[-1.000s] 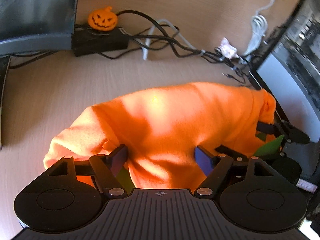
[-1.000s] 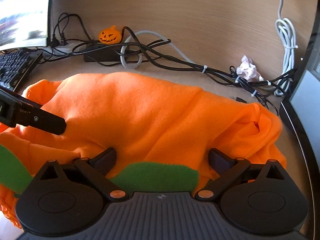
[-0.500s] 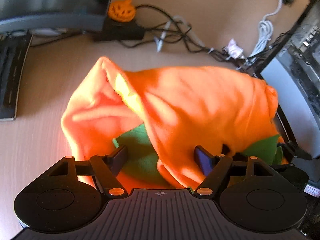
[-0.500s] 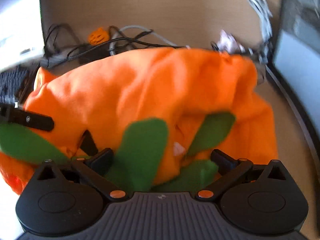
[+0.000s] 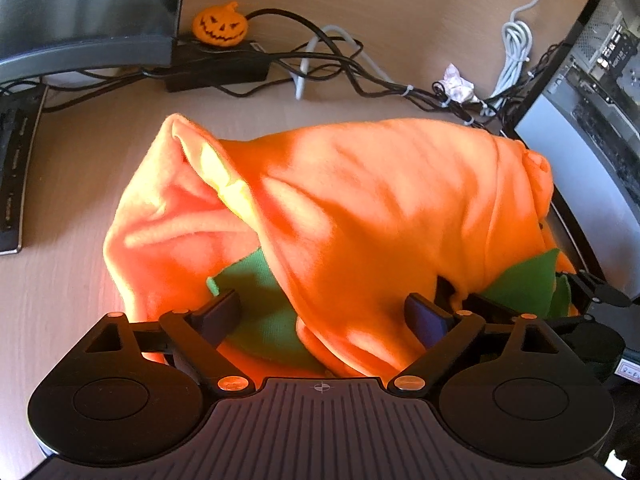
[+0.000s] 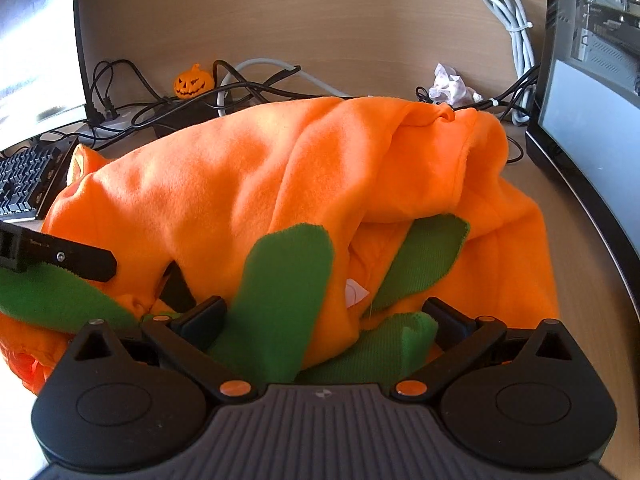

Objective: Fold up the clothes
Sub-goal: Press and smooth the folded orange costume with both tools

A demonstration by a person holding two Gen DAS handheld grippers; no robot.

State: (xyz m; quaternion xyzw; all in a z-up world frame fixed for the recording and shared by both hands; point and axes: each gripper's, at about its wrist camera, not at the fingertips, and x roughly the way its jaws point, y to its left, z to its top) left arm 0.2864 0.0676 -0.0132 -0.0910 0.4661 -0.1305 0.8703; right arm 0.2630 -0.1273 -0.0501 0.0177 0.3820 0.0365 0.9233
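We see the desk [image 5: 72, 184] filling both views. On it the orange garment [image 5: 360, 208] lies heaped at centre, green leaf flaps [image 6: 288, 280] spilling at six o'clock. A monitor [image 5: 80, 12] stands at ten o'clock, a computer case [image 5: 592, 120] at two. Cables [image 5: 340, 72] run along twelve o'clock, with a small pumpkin figure [image 5: 219, 29] at eleven. The left gripper [image 5: 324, 312] has just been opening; its jaws stand apart over loose cloth. The right gripper [image 6: 324, 316] is spread too, flaps lying between its fingers unpinched.
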